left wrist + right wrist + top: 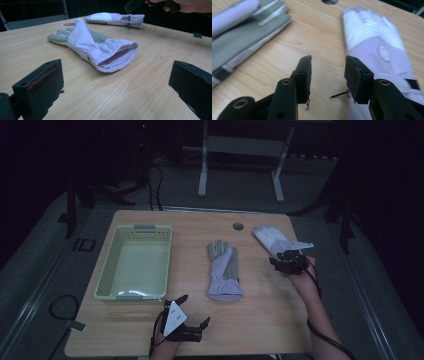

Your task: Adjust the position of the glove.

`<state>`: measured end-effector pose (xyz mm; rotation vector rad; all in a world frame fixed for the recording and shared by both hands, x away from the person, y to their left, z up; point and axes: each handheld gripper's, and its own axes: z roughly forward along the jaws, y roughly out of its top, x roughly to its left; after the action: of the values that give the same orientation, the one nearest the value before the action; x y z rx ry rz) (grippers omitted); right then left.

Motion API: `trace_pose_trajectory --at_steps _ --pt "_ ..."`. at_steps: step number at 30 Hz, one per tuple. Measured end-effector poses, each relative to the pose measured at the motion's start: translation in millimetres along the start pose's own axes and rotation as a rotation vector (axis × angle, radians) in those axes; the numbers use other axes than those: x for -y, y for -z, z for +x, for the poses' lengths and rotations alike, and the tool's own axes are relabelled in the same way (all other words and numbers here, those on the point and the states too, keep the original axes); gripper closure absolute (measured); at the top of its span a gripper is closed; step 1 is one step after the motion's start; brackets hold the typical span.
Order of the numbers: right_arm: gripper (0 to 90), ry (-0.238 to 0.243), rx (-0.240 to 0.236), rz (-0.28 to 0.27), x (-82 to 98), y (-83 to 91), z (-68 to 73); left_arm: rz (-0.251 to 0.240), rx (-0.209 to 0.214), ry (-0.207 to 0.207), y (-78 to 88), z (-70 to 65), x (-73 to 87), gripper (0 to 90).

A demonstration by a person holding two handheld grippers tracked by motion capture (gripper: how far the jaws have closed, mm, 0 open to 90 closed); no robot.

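Observation:
Two lilac gloves lie on the wooden table. One glove [225,270] [95,45] [242,42] rests palm up at the table's middle, its cuff toward the near edge. The second glove [270,239] [115,18] [374,42], with a white back, lies at the far right. My right gripper [284,257] [328,72] hovers over that second glove's cuff end. It is open, with bare wood between its jaws and the right jaw over the cuff's edge. My left gripper [192,311] [115,92] stands wide open near the front edge, pointed at the middle glove's cuff and apart from it.
A pale green plastic basket [107,280] stands at the table's left side. A round cable hole [238,226] [329,2] sits near the far edge. Cables trail from both grippers. Beyond the table stands a white-legged frame [202,180] on the dark floor.

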<state>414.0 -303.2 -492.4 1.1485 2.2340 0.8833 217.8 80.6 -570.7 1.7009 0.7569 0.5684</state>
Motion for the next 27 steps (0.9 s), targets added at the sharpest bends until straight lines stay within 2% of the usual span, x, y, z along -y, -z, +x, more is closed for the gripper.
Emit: trace_pose_trajectory --at_steps 1,3,7,9,10,11,12,13,18,23,27 --pt "55.6 -0.012 0.005 -0.005 -2.3 -0.3 -12.7 0.0 -0.001 -0.001 -0.1 0.0 0.0 0.0" --pt "54.8 -0.032 0.008 -0.012 -4.4 0.1 -24.0 -0.001 -0.001 0.0 0.1 -0.1 0.0 0.0" --pt "52.3 -0.04 0.02 -0.027 -6.3 0.5 -45.7 -0.003 0.001 0.005 0.4 0.4 0.1 0.0" --pt "51.4 -0.043 0.035 -0.003 -7.1 -2.7 -54.4 -0.002 0.0 0.005 0.4 0.5 0.1 0.0" --pt "51.4 -0.043 0.035 -0.003 -7.1 -2.7 -54.4 -0.002 0.0 0.005 0.4 0.5 0.1 0.0" --pt "51.4 -0.058 0.035 0.022 -8.2 -7.9 -62.4 -0.003 -0.002 0.005 0.3 0.2 0.1 0.0" --pt "51.4 -0.058 0.035 0.022 -8.2 -7.9 -62.4 -0.003 -0.002 0.005 0.3 0.2 0.1 0.0" --pt "50.8 -0.079 0.032 0.048 -9.2 -15.4 -68.6 -0.004 -0.004 0.005 0.5 0.1 0.2 0.0" --pt "48.9 -0.105 0.012 0.075 -10.9 -33.2 -75.7 -0.003 -0.009 0.009 0.5 0.6 0.2 0.0" --pt "48.7 -0.11 0.045 0.092 -10.8 -51.2 -80.4 -0.008 -0.01 0.011 0.9 0.4 0.4 0.0" --pt "48.7 -0.131 0.063 0.082 -9.7 -59.4 -84.0 -0.014 -0.018 0.017 1.5 0.6 0.7 0.0"
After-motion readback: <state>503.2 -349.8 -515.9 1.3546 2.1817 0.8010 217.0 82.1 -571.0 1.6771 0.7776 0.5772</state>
